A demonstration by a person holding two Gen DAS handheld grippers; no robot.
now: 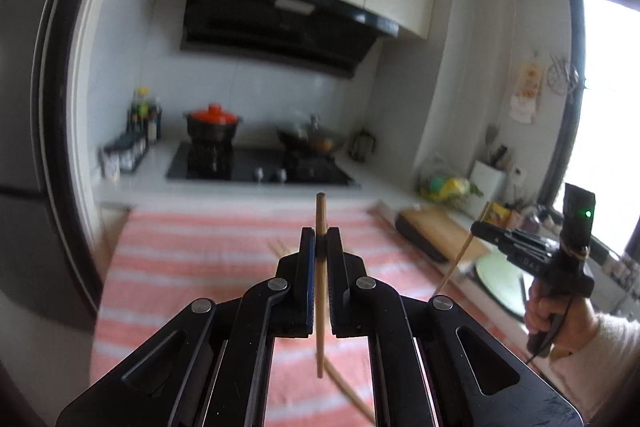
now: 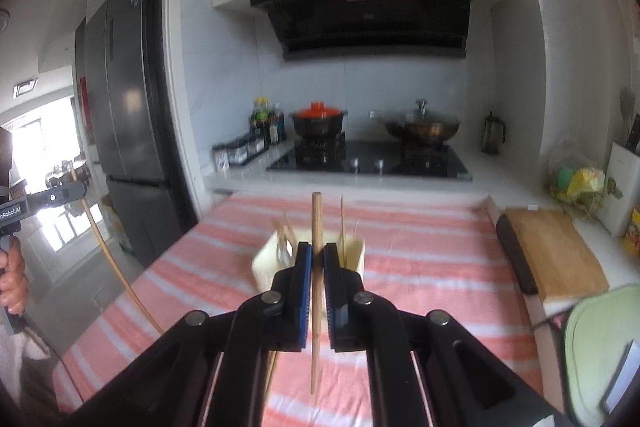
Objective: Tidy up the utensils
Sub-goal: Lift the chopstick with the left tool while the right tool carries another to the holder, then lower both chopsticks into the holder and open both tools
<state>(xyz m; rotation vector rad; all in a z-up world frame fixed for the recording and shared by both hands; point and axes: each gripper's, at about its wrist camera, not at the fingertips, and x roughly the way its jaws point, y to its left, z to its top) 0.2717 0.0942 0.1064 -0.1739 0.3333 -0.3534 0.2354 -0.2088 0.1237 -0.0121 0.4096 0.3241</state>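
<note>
My left gripper [image 1: 321, 241] is shut on a wooden chopstick [image 1: 321, 215] that stands nearly upright above the pink striped cloth [image 1: 192, 267]. My right gripper [image 2: 316, 257] is shut on another wooden chopstick [image 2: 317, 215], also upright. Just beyond it a cream utensil holder [image 2: 268, 259] stands on the cloth with several chopsticks in it. Another chopstick [image 1: 348, 393] lies on the cloth below the left gripper. The right gripper also shows in the left wrist view [image 1: 478, 227], the left gripper in the right wrist view [image 2: 76, 191].
A stove [image 2: 368, 159] with a red-lidded pot [image 2: 318, 119] and a wok [image 2: 422, 129] lies behind the cloth. A wooden cutting board [image 2: 556, 251] and a green plate [image 2: 604, 339] sit at the right. A fridge [image 2: 124, 131] stands at the left.
</note>
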